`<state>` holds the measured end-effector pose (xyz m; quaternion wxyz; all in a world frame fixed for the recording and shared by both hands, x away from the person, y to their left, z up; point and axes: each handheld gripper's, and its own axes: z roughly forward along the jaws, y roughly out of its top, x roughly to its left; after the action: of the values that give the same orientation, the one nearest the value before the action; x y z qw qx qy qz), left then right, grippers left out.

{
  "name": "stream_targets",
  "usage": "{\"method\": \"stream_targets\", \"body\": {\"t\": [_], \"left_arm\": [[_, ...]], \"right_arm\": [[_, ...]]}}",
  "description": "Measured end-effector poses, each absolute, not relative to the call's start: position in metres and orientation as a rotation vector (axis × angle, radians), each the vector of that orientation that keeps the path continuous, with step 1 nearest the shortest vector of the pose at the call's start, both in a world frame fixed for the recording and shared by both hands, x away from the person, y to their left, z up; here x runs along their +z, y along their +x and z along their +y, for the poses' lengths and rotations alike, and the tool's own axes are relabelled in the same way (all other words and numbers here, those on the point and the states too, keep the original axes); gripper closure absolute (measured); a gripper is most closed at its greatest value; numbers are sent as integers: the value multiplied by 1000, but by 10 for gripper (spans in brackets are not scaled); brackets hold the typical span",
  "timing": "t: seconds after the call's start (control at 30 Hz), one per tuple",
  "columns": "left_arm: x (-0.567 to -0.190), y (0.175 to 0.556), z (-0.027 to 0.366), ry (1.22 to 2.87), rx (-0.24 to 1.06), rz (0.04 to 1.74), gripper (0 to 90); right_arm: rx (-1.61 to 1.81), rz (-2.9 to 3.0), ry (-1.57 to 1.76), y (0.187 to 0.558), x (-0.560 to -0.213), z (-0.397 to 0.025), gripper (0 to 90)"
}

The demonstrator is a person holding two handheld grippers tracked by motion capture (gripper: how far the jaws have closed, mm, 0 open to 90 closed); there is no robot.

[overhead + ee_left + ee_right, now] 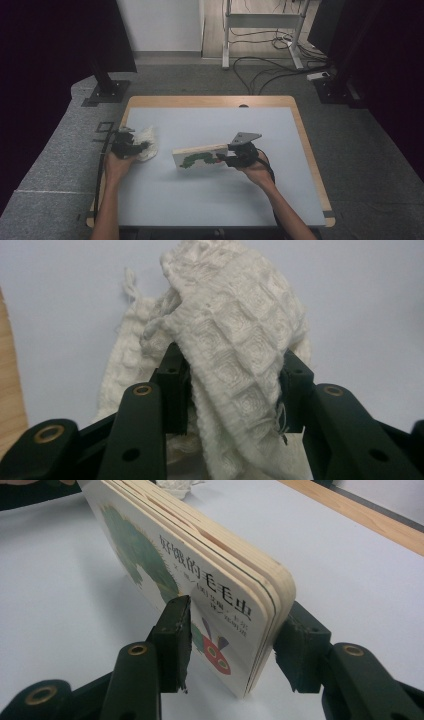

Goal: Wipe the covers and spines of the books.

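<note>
A white waffle-weave cloth (149,141) lies bunched near the table's left edge. My left gripper (136,147) is shut on it. In the left gripper view the cloth (235,340) rises in a fold between the two jaws of the left gripper (232,367) and drapes over them. A thick board book (199,156) with a green caterpillar on its cover stands on its long edge at mid-table. My right gripper (226,156) is shut on its right end. In the right gripper view the book (200,565) is pinched by the right gripper (232,630), one jaw on the cover, one behind.
The pale blue tabletop (210,205) has a wooden rim (307,145) around it. On the floor beyond stand black stands (105,90) and a white desk frame (262,30) with loose cables (270,67). A person's forearms come in from the bottom edge.
</note>
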<state>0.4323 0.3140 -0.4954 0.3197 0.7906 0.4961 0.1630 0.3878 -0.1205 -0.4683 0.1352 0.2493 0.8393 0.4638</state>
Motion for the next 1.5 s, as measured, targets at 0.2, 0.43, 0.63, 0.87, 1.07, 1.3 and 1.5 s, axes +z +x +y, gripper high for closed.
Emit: {"method": "stream_targets", "body": {"t": [0.2, 0.43, 0.63, 0.87, 1.07, 1.3, 1.5], "left_arm": [[-496, 432, 315, 2077, 454, 1327, 416], [-485, 425, 320, 2068, 437, 1295, 140], [-470, 414, 325, 2040, 411, 1260, 106], [-456, 399, 319, 2043, 396, 1193, 96], [-448, 385, 303, 2081, 358, 1091, 103], [-446, 370, 272, 2157, 337, 942, 150], [-448, 363, 248, 2205, 293, 822, 234]], "right_arm": [[1343, 2431, 724, 388, -468, -120, 503], [1343, 2431, 724, 388, -468, -120, 501], [1345, 2433, 726, 389, -468, -120, 497], [1345, 2434, 726, 389, -468, -120, 496], [1346, 2434, 727, 389, -468, -120, 497], [1351, 2435, 730, 389, -468, -121, 507], [1350, 2437, 730, 389, -468, -122, 526]]}}
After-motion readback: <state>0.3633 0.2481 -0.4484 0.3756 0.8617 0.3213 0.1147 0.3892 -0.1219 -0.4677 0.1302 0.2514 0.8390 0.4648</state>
